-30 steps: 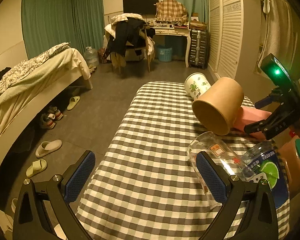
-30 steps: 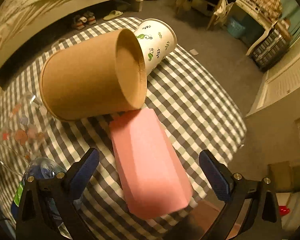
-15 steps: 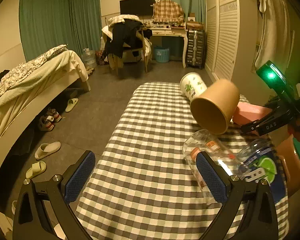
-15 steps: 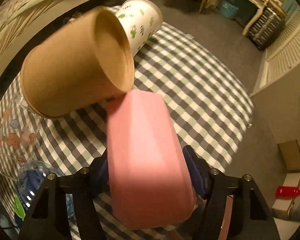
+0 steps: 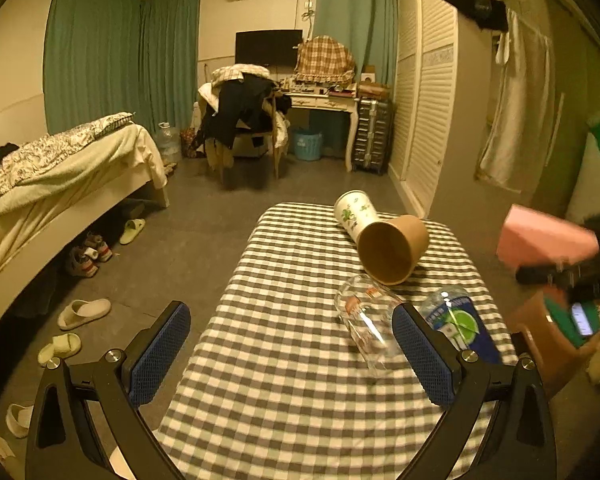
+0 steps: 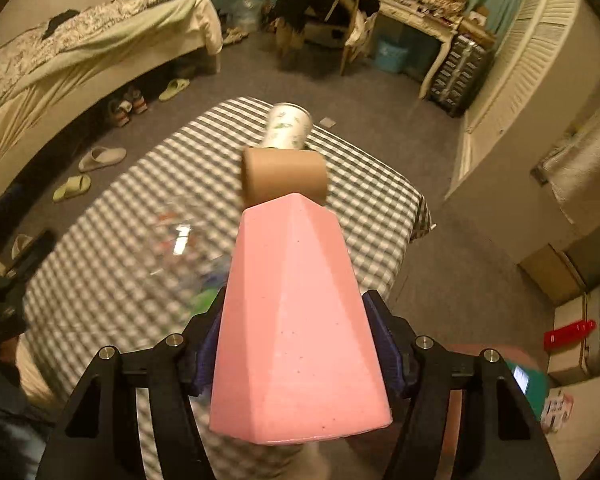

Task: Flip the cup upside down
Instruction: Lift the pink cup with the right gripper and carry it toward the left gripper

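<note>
Right tongs (image 6: 296,344) clench the pink faceted cup (image 6: 296,320), lifted off the checkered desk (image 6: 100,240). Left tongs (image 5: 292,352) spread wide, grasping nothing; brown paper cup (image 5: 392,248) at 1 o'clock.

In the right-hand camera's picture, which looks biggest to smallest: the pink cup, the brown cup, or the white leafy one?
1. pink cup, though nearness to the camera inflates it
2. brown paper cup
3. white leaf-print cup, farthest away and partly hidden

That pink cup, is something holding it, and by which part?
Yes. The right tongs are shut on the pink cup, pinching its two sides near the wider end. The left tongs are open, holding nothing.
</note>
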